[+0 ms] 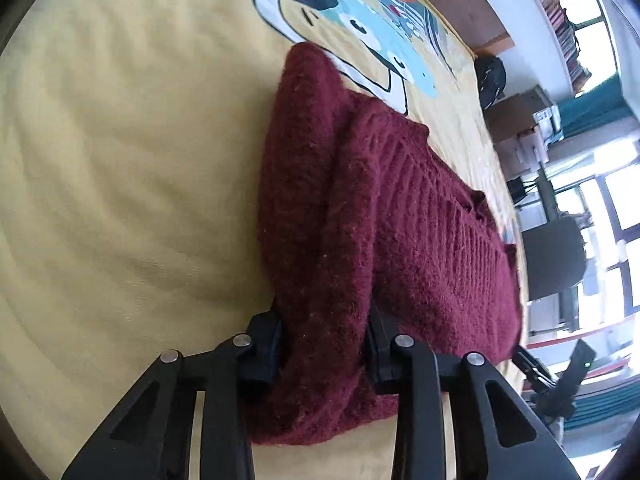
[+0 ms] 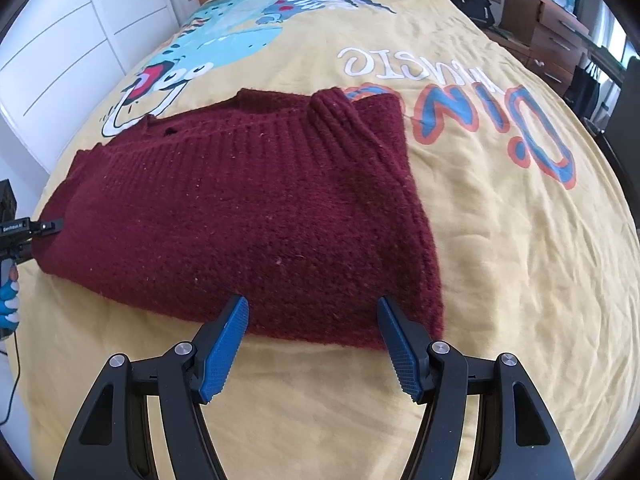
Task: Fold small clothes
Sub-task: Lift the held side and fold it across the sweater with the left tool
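The maroon sweater (image 2: 240, 208) lies partly folded on the bed's yellow cover (image 2: 500, 280); the left tool (image 1: 326, 344) is clenched on a bunched edge of it; the right tool (image 2: 312, 320) hangs released just above its near hem.

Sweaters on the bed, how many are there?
1. The dark red sweater lies partly folded on the yellow bedspread; the left gripper pinches one end, the open right gripper is at its near edge.
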Demonstrator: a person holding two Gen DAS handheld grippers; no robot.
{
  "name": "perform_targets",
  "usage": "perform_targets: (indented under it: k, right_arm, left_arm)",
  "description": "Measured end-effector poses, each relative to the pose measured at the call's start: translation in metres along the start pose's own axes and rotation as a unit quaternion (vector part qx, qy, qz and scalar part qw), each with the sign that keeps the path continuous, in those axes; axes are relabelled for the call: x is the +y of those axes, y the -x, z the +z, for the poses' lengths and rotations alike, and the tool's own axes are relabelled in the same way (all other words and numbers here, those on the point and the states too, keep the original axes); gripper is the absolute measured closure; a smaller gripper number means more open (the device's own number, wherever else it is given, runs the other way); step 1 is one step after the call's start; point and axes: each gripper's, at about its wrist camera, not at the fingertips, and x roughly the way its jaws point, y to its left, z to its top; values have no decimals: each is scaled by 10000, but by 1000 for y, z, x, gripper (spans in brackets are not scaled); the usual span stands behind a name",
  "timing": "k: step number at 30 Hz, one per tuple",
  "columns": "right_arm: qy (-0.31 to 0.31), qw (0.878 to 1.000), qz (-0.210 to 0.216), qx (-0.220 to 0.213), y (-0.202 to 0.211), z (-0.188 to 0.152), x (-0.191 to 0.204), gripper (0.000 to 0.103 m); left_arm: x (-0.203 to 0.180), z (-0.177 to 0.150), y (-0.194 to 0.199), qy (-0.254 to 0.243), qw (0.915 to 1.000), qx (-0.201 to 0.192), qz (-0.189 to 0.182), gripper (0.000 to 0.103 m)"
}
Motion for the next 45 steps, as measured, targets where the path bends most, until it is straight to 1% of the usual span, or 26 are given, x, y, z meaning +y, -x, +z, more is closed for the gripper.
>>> perform_targets:
  k: [7, 12, 17, 20, 21, 24, 27, 30, 34, 36, 39, 41, 43, 45]
  right_arm:
    - [41, 10000, -44, 55, 8, -17, -9, 35]
    - [-47, 9999, 13, 124, 10, -34, -17, 35]
    - [-193, 9997, 77, 134, 15, -47, -29, 35]
    - [-250, 9996, 111, 123, 20, -52, -36, 35]
    - [-256, 9995, 116, 113, 21, -54, -38, 35]
    - [-289, 9994, 177, 103, 26, -59, -43, 35]
    - [-362, 9989, 292, 76, 29, -65, -48, 35]
    - [-419, 9985, 341, 39, 32, -68, -53, 35]
    - [-513, 9980, 376, 29, 33, -74, -64, 35]
    - [-569, 9977, 379, 27, 33, -78, -70, 35]
    - [-622, 9973, 397, 24, 35, -84, -78, 35]
    - [-652, 9970, 416, 28, 36, -88, -83, 35]
    - [-627, 9972, 404, 30, 37, -93, -86, 35]
    - [-616, 9973, 386, 42, 36, -97, -89, 35]
  left_arm:
    - [-34, -2, 14, -221, 9988, -46, 425, 78]
    - [-80, 1, 15, -433, 9977, -118, 509, 79]
    - [-125, 8, 15, -608, 9977, -164, 261, 79]
    - [-159, 12, 11, -685, 9975, -188, 16, 79]
    - [-162, 13, 12, -704, 9973, -187, -28, 79]
    - [-196, 16, 2, -774, 9966, -154, -223, 80]
    - [-229, 15, -15, -841, 9958, -58, -349, 80]
    - [-263, 9, -32, -1041, 9937, 58, -399, 80]
    - [-313, -4, -65, -1306, 9896, 254, -555, 80]
    - [-332, -14, -84, -1418, 9876, 381, -552, 80]
    - [-359, -30, -120, -1588, 9846, 615, -393, 80]
    - [-370, -42, -146, -1665, 9828, 771, -194, 80]
    - [-377, -55, -172, -1826, 9788, 919, 133, 80]
    - [-382, -64, -190, -2083, 9722, 977, 446, 80]
